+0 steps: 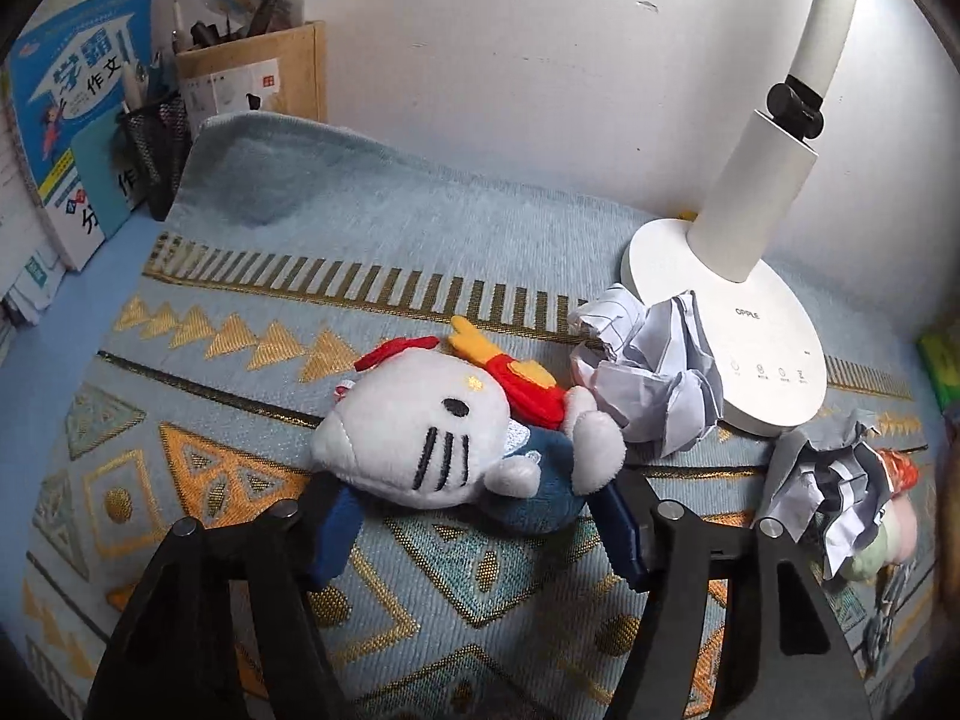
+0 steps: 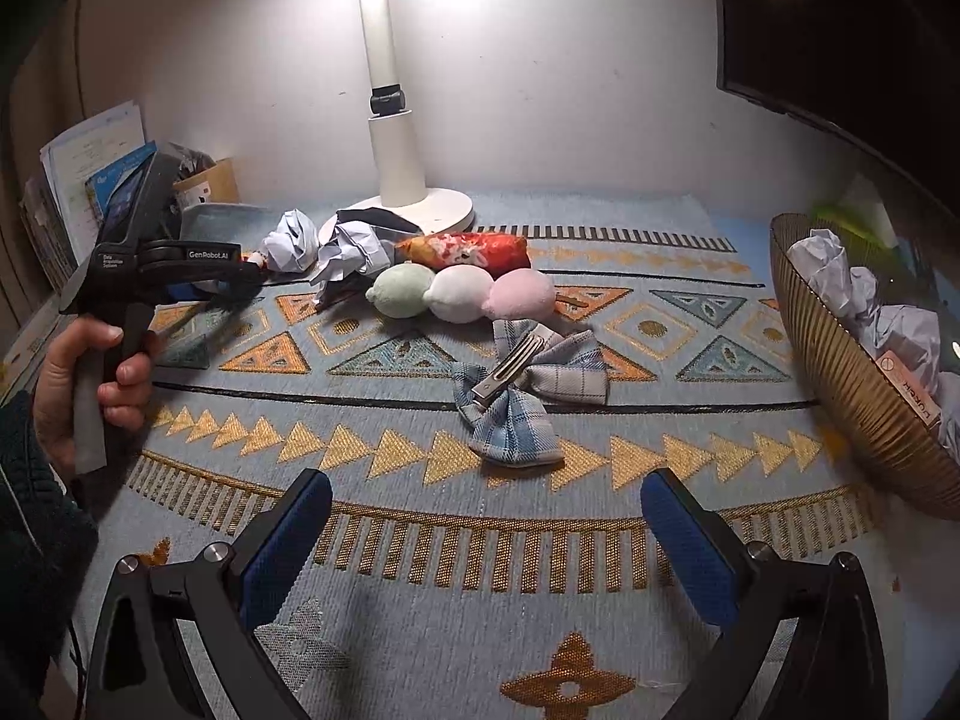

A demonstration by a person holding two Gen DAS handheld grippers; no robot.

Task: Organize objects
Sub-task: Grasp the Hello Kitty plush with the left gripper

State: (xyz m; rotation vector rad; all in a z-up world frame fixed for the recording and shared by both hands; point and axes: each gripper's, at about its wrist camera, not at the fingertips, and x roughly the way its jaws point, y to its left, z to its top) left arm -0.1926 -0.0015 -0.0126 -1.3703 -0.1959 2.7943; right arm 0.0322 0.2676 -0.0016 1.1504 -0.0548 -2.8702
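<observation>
The left tongs (image 1: 474,522) are closing on the cat plush toy (image 1: 456,438), lying crosswise between their pads on the worktop; the right tongs (image 2: 486,546) are hanging wide open, empty, farther off.

A white cat plush (image 1: 420,438) with a red bow, black whiskers and a blue body is lying on its side on the patterned blue mat (image 1: 360,228). Just beside it, two crumpled paper balls (image 1: 654,372) are sitting against the lamp base. A red printed plush roll (image 2: 474,249) is lying behind a row of three soft balls (image 2: 459,294), green, white and pink, touching one another. A blue checked fabric bow (image 2: 522,390) is lying clip-side up, nearer the front. A ribbed golden basket (image 2: 852,384) is standing at the right edge, tilted, holding more crumpled paper.
</observation>
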